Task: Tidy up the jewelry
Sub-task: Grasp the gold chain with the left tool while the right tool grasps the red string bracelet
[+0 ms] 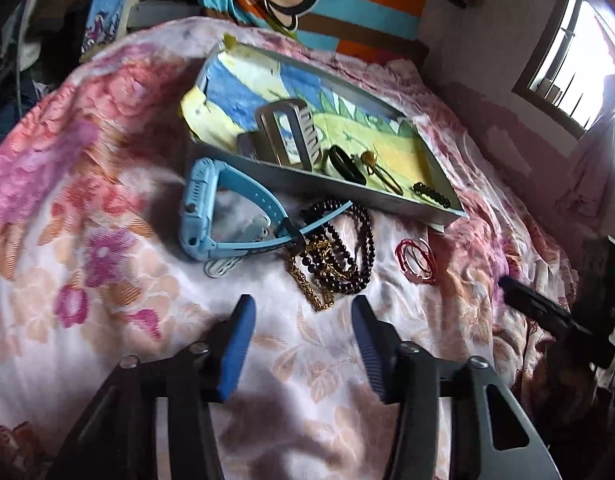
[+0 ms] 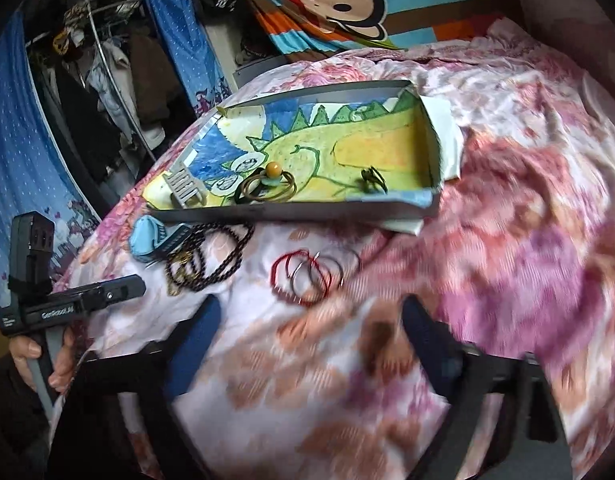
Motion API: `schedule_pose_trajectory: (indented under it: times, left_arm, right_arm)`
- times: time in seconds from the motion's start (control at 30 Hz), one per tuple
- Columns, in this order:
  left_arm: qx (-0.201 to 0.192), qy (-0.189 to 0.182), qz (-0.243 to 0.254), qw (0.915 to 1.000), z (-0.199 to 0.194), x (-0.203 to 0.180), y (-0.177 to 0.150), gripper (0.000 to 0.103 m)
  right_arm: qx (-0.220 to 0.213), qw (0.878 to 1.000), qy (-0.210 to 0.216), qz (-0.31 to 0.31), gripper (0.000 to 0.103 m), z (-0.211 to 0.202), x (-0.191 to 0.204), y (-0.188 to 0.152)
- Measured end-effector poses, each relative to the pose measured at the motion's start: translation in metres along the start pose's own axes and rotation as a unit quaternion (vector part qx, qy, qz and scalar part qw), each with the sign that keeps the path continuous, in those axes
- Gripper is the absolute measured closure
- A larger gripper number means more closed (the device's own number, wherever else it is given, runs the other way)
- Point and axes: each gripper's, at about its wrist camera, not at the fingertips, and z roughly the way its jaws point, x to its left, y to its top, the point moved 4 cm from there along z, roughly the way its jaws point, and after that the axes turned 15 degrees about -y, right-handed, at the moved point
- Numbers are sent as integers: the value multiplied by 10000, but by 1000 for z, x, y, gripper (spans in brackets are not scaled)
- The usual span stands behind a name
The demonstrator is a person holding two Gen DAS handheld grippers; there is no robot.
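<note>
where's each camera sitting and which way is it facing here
Left wrist: on the left gripper, angled down at the beads and blue watch; own blue pads show, jaws open.
Right wrist: on the right gripper, down at the red rings; the person's hand shows.
Shared: the tray, bedspread, all jewelry.

A: What do I have ahead of my left gripper point(image 1: 301, 312)?

B: Its blue pads point(image 1: 237, 350) stand apart over the flowered bedspread point(image 1: 107, 184), nothing between them.

A: I see a tangle just past the tips.

B: Dark beads point(image 1: 353, 248) looped with a gold chain point(image 1: 313, 276). Left of it lies a light blue watch point(image 1: 219, 212), its strap crossing the beads. Right of it, thin red and silver rings point(image 1: 418, 258).

A: And the tray point(image 1: 291, 186) behind?

B: Shallow, lined with a painted picture. Inside I make out a grey watch point(image 1: 287, 136), a black piece point(image 1: 345, 164), a hair tie with a yellow ball point(image 1: 369, 158), and a small black beaded strip point(image 1: 431, 195).
</note>
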Motion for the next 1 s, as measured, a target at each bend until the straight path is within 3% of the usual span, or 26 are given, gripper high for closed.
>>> schedule_pose_trajectory:
  times: [0.1,0.27,0.47,0.83,1.0]
  left_arm:
    - [122,58,-28,9999,9,3,1,59]
    - [250,218,173,9993,23,3,9,59]
    - [426,397,367,9976,37,5,14,63]
    - [437,429,415,9973,41,7,17,67]
    - [501,486,475,9964,41,6,15,68]
  right_arm:
    - [9,9999,-19,-113,31,12,5,4]
    - [240,9994,-161,-200,65,33,9,2]
    - [271,9989,-320,-188,78,41,9,1]
    - [584,9952,-517,-587,79,64,23,-2]
    - [513,9952,-570,-612,80,61,23,-3]
